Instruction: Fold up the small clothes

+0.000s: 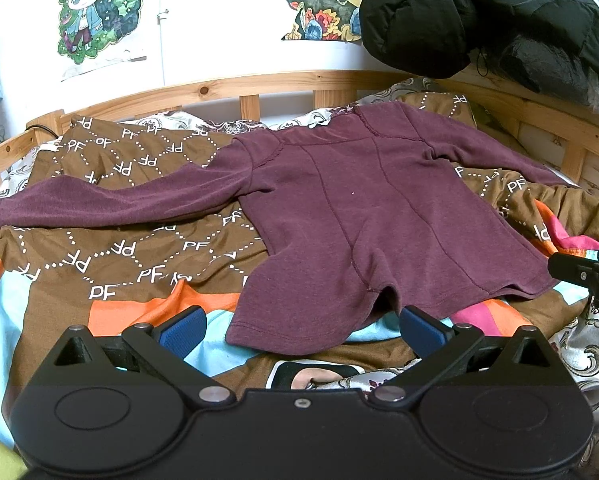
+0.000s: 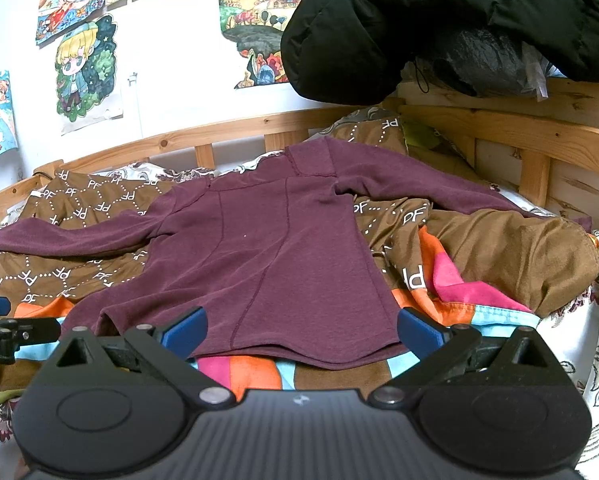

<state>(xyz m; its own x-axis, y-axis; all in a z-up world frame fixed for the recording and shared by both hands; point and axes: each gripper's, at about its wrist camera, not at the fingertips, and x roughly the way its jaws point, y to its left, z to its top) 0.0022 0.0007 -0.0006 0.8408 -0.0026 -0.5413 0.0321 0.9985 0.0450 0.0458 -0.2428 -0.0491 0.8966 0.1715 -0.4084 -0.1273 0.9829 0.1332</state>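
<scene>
Left wrist view: soft, light maroon long-sleeved knit top (image 1: 363,216) lies flat; left gripper (image 1: 301,330) and right gripper (image 2: 301,330) spread, empty; grasp near hem corners.

Left gripper (image 1: 301,326): matte black, two round housings at 7 and 5 o'clock, silver pivot pins, small centre screw, triangular cut-outs, ribbed blue pads (image 1: 183,334). Right gripper (image 2: 301,326): same build, ridged grey-black top plate with small white mark, blue pads (image 2: 185,330), white lettering on side.
</scene>
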